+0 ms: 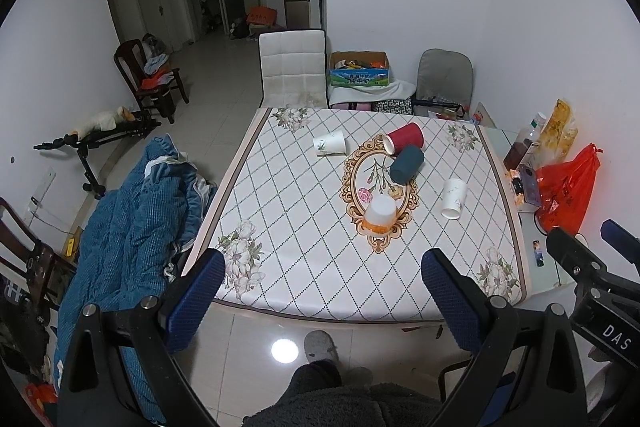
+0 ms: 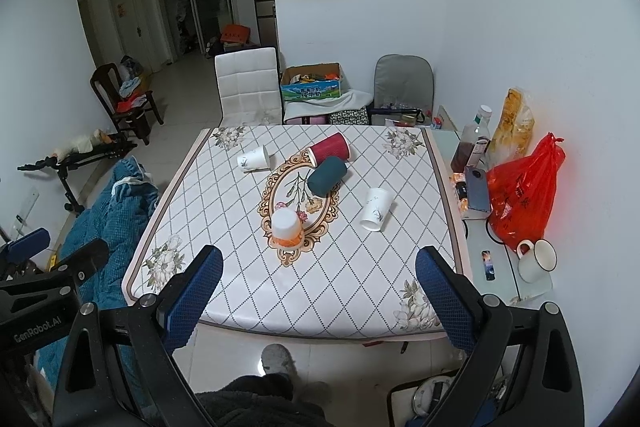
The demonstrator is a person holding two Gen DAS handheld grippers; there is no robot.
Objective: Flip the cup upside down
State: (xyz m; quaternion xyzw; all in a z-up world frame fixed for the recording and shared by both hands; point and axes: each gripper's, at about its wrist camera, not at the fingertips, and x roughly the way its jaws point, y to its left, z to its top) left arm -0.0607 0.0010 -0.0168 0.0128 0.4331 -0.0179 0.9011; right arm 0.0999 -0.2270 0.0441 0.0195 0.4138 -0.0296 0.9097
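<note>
Several cups are on the patterned table (image 1: 304,211). A white cup with an orange band (image 1: 381,214) (image 2: 286,225) stands upside down near the table's middle. A red cup (image 1: 405,137) (image 2: 330,148), a dark teal cup (image 1: 407,163) (image 2: 327,175) and two white paper cups (image 1: 329,143) (image 1: 454,197) (image 2: 253,159) (image 2: 375,209) lie on their sides. My left gripper (image 1: 323,281) is open and empty, above the table's near edge. My right gripper (image 2: 319,277) is open and empty, also at the near edge.
A glass side shelf (image 2: 500,247) on the right holds a red plastic bag (image 2: 524,187), a bottle (image 2: 474,141), a phone (image 2: 477,189) and a white mug (image 2: 536,259). Chairs (image 2: 248,85) and a cardboard box (image 2: 314,83) stand behind the table. A blue blanket (image 1: 128,227) lies at the left.
</note>
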